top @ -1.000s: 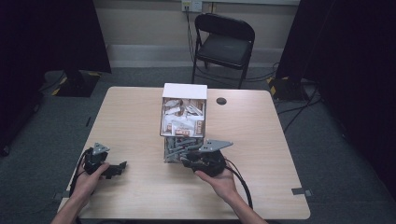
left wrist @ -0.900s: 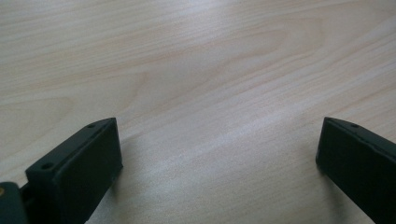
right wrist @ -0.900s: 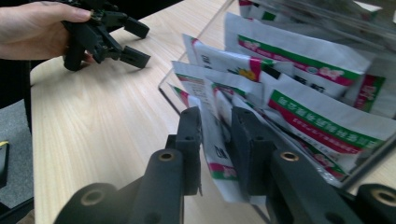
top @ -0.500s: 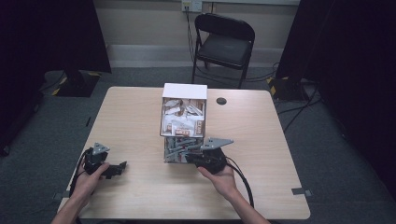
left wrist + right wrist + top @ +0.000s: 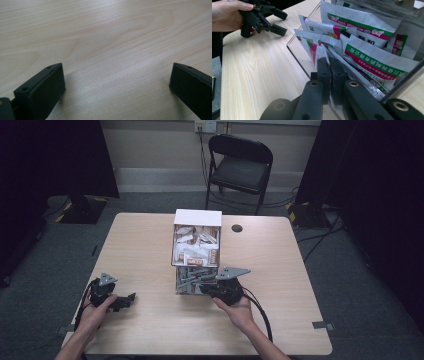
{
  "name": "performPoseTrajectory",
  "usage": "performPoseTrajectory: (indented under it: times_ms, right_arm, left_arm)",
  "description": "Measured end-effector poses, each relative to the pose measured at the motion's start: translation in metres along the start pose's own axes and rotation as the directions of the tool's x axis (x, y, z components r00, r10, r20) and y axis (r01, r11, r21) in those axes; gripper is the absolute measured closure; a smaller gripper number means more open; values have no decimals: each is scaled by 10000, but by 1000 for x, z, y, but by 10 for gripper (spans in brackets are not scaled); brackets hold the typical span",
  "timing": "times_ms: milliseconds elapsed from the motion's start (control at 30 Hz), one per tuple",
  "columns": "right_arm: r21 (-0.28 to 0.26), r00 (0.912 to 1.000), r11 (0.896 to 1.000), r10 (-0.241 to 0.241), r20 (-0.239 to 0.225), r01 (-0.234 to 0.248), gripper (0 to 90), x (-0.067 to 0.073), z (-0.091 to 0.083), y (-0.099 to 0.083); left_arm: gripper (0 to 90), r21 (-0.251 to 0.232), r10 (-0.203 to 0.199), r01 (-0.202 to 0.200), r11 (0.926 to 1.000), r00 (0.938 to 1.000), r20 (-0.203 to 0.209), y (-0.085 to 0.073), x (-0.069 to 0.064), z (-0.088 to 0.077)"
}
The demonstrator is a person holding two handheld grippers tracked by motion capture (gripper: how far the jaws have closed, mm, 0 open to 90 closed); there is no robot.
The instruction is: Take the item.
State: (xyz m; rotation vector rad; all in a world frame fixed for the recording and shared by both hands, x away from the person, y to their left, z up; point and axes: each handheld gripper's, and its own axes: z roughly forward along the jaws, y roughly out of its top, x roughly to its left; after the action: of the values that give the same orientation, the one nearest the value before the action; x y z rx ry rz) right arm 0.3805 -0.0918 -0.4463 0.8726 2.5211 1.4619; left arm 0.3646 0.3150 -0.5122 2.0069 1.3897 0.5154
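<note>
Pressed together, the fingertips (image 5: 329, 65) of the right gripper (image 5: 329, 62) sit inside the open near end of the clear dispenser box (image 5: 298, 56); its jaws have just been closing, and whether the edge of a white sachet (image 5: 375, 61) is caught between the pads cannot be told from the right gripper view. That view shows the sachets standing on edge, packed one behind another, their red and green bands slanting up toward the far side. From the high view the right gripper (image 5: 209, 287) points left and far into the low front of the box (image 5: 196, 251), whose long axis runs near to far along the middle of the table (image 5: 135, 245), with its white top at the far end. Spread wide, the jaws of the left gripper (image 5: 116, 77) frame bare wood grain in the left gripper view. Seen from above, the left gripper (image 5: 126, 299) rests near the table's near left corner, pointing right, well apart from the box. A black folding chair (image 5: 240, 167) stands beyond the far edge.
</note>
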Motion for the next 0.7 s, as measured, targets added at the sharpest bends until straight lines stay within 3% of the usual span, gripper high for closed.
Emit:
performPoseTrajectory:
  times_ms: [467, 700]
  right_arm:
    - [-49, 9999, 9999, -101, 90, 101, 882, 0, 0, 1]
    - [-354, 10000, 9994, 25, -43, -26, 882, 2, -7, 3]
  left_arm:
    - [0, 2, -6, 6, 10000, 10000, 10, 0, 0, 0]
    - [0, 6, 6, -7, 10000, 10000, 13, 0, 0, 0]
